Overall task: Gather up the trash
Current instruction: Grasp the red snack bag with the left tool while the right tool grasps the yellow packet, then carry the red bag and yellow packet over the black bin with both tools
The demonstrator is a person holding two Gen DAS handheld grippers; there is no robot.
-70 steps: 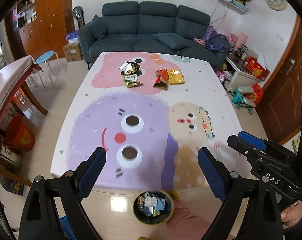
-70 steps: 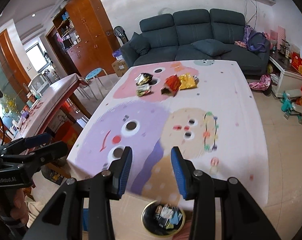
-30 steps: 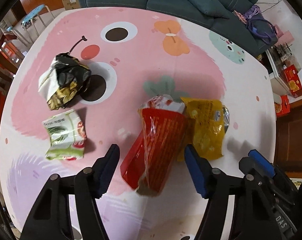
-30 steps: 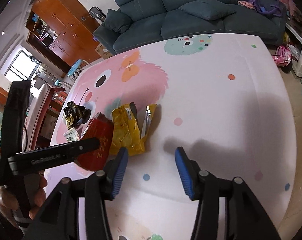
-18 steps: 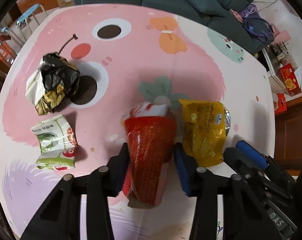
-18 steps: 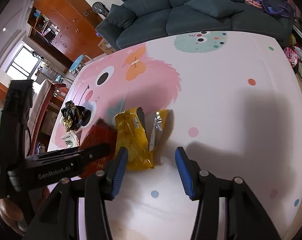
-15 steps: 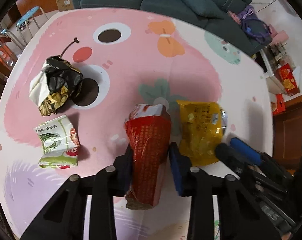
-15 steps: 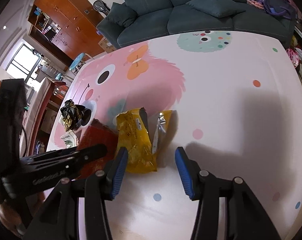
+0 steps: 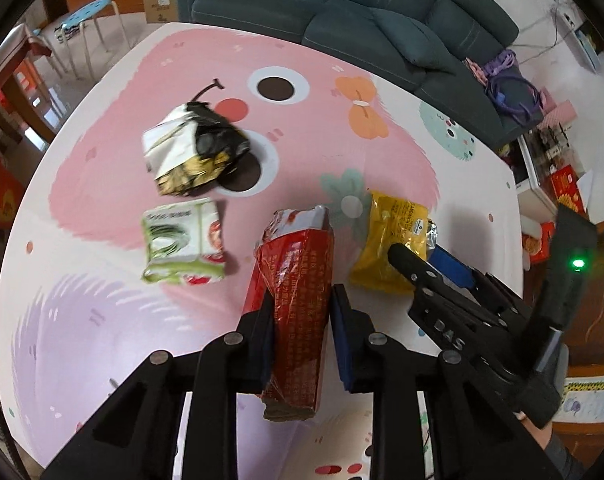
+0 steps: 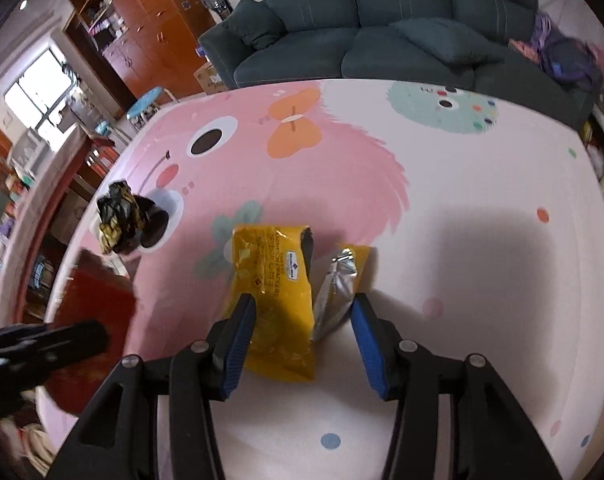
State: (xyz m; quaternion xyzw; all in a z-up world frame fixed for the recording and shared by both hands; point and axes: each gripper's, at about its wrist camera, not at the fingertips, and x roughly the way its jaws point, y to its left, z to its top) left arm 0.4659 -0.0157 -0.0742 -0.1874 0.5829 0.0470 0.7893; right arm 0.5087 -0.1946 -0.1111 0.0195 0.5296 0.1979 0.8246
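Wrappers number four: red wrapper (image 9: pixel 295 300), yellow (image 10: pixel 275 300), green (image 9: pixel 183 240), black (image 9: pixel 197 154).

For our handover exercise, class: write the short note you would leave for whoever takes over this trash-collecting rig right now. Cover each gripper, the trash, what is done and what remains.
Left gripper: its jaws have just been closing and now clamp the red wrapper.
Right gripper: open, straddling the yellow wrapper, not yet gripping.
On the table: the black-and-gold crumpled wrapper and the green-and-white packet lie untouched to the left.
Done: red wrapper gripped.
Left: grip the yellow wrapper, bin both, then collect the other two. The bin is not in view now.
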